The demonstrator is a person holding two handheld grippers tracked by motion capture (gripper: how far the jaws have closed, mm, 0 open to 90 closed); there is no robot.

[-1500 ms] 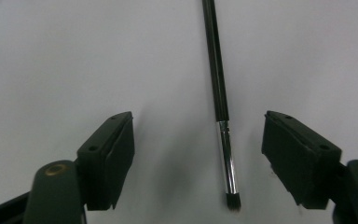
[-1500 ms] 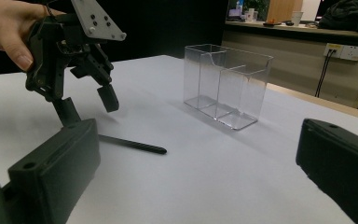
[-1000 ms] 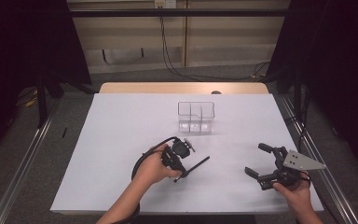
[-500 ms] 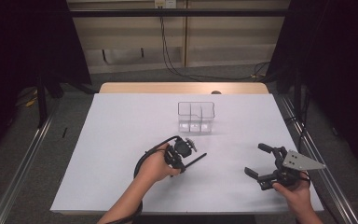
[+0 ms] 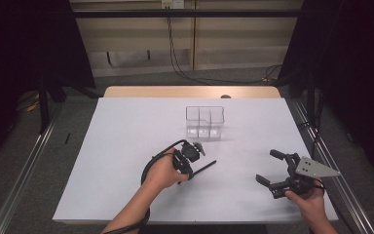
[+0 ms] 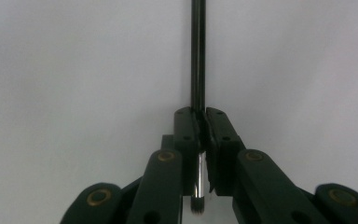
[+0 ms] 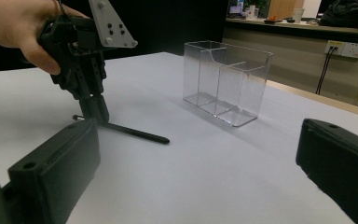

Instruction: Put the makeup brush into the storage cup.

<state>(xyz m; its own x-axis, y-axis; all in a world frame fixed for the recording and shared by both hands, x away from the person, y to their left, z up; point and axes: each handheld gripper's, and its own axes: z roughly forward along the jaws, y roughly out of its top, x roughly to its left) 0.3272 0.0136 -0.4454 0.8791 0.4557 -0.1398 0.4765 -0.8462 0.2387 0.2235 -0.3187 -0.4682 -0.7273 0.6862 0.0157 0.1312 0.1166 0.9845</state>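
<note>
A slim black pen lies low over the white table, and my left gripper is shut on it near one end. In the left gripper view the jaws pinch the pen, which runs straight ahead from my left gripper. The right gripper view shows that gripper pointing down, with the pen slanting to the table surface. My right gripper stands open near the table's right front with nothing between its jaws. A clear acrylic organiser with compartments stands upright beyond the pen.
The white table sheet ends at a wooden strip at the back. Metal rails run along both sides. A black cable loops from my left gripper over the person's wrist.
My left gripper with the pen has shifted slightly away from the person, toward the organiser. The right gripper has stayed in place, open.
</note>
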